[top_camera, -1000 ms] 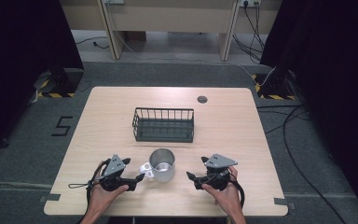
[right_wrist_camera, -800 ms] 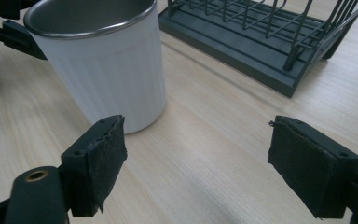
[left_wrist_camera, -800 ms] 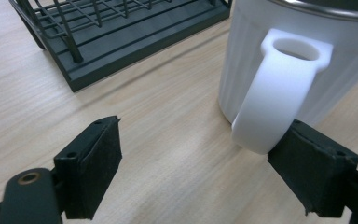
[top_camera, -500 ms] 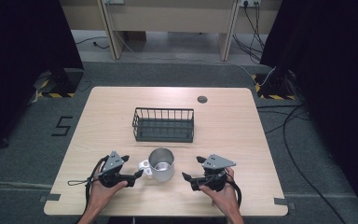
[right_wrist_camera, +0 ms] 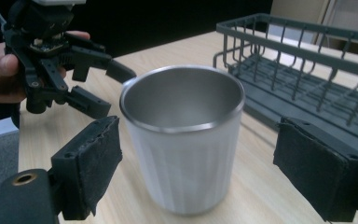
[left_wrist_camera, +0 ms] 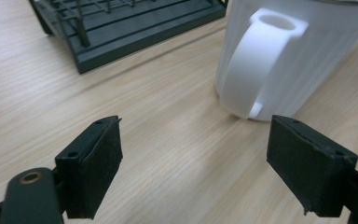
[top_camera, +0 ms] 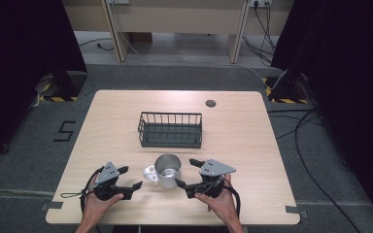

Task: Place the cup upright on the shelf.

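Both your hand-held grippers, left [top_camera: 129, 177] and right [top_camera: 188, 173], hang released either side of the mug [top_camera: 167, 171] on the bench [top_camera: 252, 141], touching nothing.

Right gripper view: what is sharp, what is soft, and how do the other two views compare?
Right gripper view: mug fairly sharp, basket behind it softer, background dark. Left gripper view: mug handle slightly soft and bright. High view: table evenly lit, surroundings dark, no glare.
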`<state>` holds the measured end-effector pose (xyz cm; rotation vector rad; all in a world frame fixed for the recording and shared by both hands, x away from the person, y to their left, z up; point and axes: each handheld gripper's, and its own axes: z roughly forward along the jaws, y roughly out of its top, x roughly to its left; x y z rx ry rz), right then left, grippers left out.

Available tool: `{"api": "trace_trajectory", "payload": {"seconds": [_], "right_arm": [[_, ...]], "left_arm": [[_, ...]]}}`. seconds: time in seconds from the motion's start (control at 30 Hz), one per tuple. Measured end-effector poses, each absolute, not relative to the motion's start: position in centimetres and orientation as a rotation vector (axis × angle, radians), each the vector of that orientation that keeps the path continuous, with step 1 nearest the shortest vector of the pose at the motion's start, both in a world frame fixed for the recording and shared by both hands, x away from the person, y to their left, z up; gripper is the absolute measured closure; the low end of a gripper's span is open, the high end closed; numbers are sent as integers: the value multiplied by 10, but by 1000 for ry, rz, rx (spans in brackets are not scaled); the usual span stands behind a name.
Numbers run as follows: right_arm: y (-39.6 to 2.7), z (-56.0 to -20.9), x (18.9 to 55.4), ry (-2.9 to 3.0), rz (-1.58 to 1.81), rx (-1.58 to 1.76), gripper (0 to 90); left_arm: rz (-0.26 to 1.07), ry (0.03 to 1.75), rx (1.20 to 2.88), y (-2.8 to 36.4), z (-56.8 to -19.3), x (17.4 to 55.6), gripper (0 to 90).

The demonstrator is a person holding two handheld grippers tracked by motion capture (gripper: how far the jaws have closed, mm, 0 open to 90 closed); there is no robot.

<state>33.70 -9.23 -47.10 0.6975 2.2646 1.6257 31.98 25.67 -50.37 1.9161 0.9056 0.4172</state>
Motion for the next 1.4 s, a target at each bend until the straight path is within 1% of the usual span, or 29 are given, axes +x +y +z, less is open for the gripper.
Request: {"api": "trace_trajectory", "payload": {"seconds": [0.07, 0.4, 0.57, 0.7, 0.93, 1.03, 1.2, 1.4], "right_arm": [[-88, -470, 338, 2260, 1632, 687, 149], [-73, -472, 346, 2240, 1643, 682, 149], [-66, -474, 349, 2244, 1650, 660, 133], [-61, -477, 352, 2248, 1659, 663, 96], [-50, -482, 357, 2253, 1645, 646, 53], [-45, -484, 360, 2247, 1649, 639, 41], [-41, -487, 364, 2238, 1661, 612, 32], [-36, -491, 369, 2245, 1668, 616, 22]], "left_arm": [[413, 909, 1928, 265, -506, 318, 177], [473, 968, 1980, 298, -513, 319, 177], [469, 1001, 1991, 309, -517, 320, 177], [458, 1031, 2000, 315, -522, 323, 177], [455, 1038, 2034, 317, -526, 324, 178], [453, 1035, 2080, 313, -527, 324, 178], [447, 1032, 2084, 312, -527, 324, 151], [447, 1032, 2085, 312, -527, 324, 148]]}}
